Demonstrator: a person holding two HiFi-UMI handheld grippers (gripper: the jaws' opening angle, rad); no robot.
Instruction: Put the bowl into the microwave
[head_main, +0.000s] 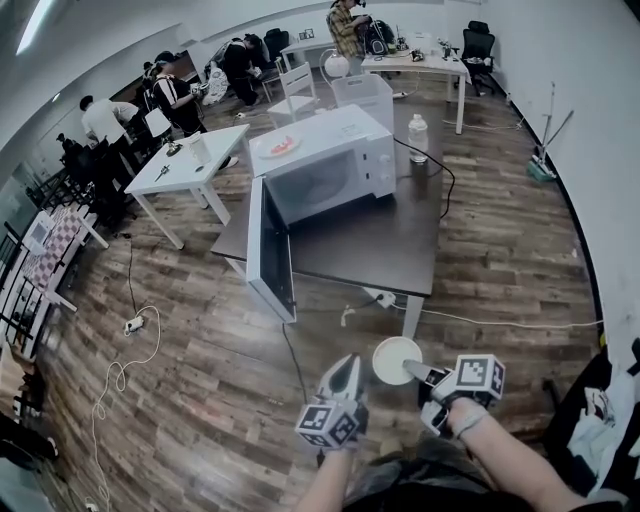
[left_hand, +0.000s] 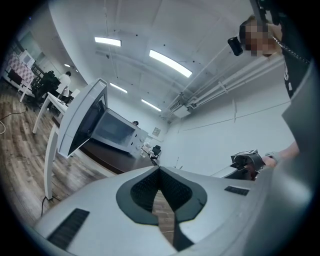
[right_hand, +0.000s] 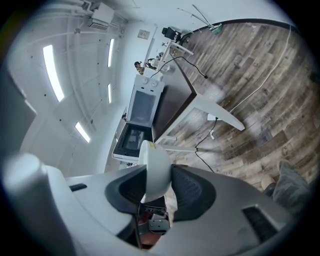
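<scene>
The white microwave (head_main: 330, 165) stands on a dark table (head_main: 380, 250), and its door (head_main: 270, 250) hangs wide open toward me. My right gripper (head_main: 412, 370) is shut on the rim of a white bowl (head_main: 393, 358), held in the air over the wood floor short of the table. In the right gripper view the bowl (right_hand: 156, 167) sits edge-on between the pads, with the microwave (right_hand: 142, 107) beyond. My left gripper (head_main: 347, 370) hovers beside the bowl, shut and holding nothing. The left gripper view shows its tips (left_hand: 159, 172) meeting, with the open door (left_hand: 82, 117) ahead.
A plate (head_main: 278, 145) lies on top of the microwave and a bottle (head_main: 418, 137) stands on the dark table behind it. A white table (head_main: 190, 165) stands at the left. A power strip (head_main: 133, 323) and cables lie on the floor. Several people are at the back.
</scene>
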